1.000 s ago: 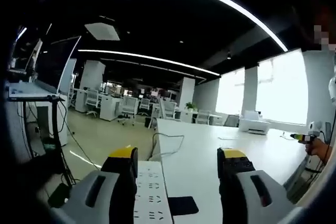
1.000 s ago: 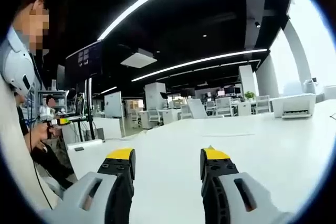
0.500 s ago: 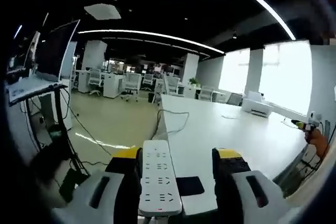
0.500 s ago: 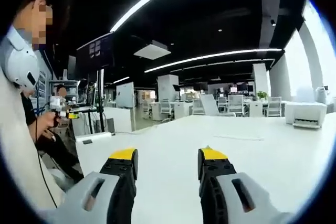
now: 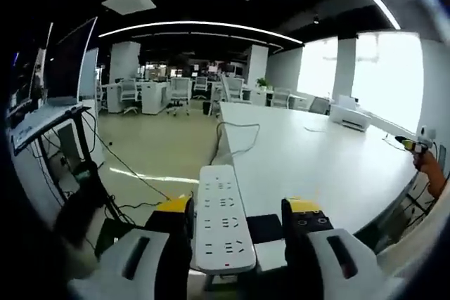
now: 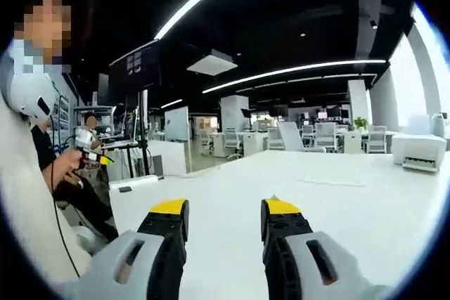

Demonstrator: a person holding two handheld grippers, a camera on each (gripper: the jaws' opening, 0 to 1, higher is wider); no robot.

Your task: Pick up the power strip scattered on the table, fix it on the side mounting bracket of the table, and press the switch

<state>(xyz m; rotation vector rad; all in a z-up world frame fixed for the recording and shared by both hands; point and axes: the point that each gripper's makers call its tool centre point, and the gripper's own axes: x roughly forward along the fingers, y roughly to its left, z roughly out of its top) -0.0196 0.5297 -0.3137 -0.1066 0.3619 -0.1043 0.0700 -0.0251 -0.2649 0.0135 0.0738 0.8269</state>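
We can read no text, label, brand or number in either view. The monitor at ten o'clock in the right gripper view carries bright marks, but they are too small and blurred for us to read.

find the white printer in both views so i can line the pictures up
Left gripper view: the white printer is at upper right, at the far side of the white table, below the bright windows.
Right gripper view: the white printer is at the right edge, about mid-height, at the far side of the white table.
Shared landmark: the white table itself, stretching ahead of each gripper's jaws.
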